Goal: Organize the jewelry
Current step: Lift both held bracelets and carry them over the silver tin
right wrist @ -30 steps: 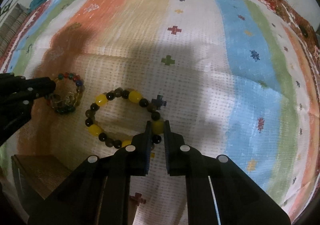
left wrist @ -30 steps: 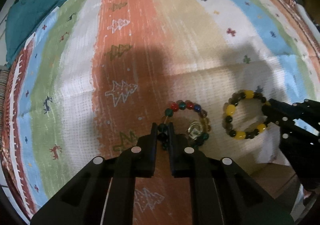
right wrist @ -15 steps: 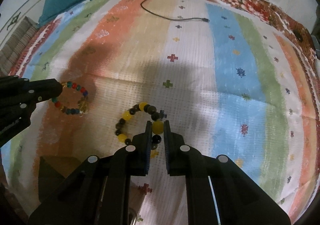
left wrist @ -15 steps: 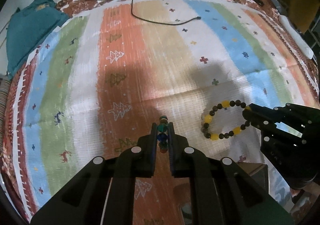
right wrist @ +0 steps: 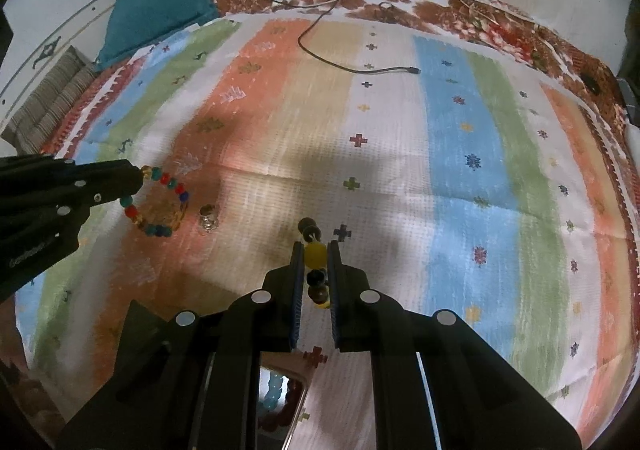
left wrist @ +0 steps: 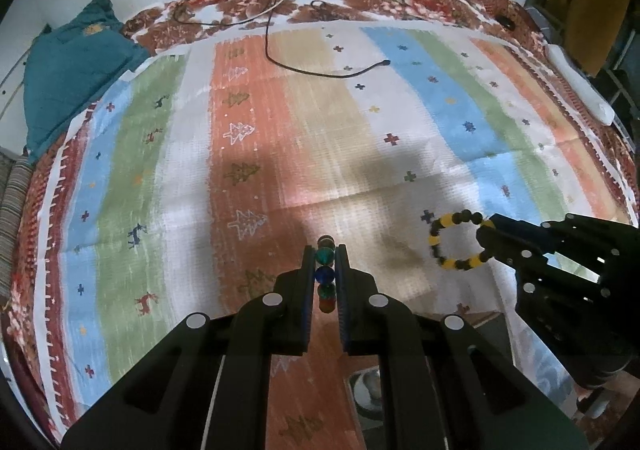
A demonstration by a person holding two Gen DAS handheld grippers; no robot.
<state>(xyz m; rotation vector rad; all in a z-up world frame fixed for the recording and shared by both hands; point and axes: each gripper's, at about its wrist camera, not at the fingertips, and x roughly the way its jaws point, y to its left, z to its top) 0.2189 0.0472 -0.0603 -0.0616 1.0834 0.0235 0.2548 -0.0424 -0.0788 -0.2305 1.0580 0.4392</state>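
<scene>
My left gripper [left wrist: 325, 250] is shut on a multicoloured bead bracelet [left wrist: 325, 270], seen edge-on between its fingers above the striped cloth [left wrist: 280, 154]. In the right wrist view the same bracelet [right wrist: 160, 206] hangs as a ring from the left gripper [right wrist: 136, 180], with a small silver charm [right wrist: 209, 219] dangling beside it. My right gripper [right wrist: 314, 246] is shut on a yellow-and-dark bead bracelet [right wrist: 316, 254]. The left wrist view shows that bracelet [left wrist: 456, 246] as a ring held off the cloth by the right gripper [left wrist: 486, 240].
A black cable [left wrist: 320, 70] lies across the far part of the cloth. A teal cushion [left wrist: 68, 66] sits at the far left. A wooden box with a mirrored lid [right wrist: 280, 398] lies below the grippers, near the front edge. A white object [left wrist: 580, 86] rests at the right edge.
Both grippers have risen, each lifting its bracelet off the cloth. The cloth looks farther away and more of the wall shows.
</scene>
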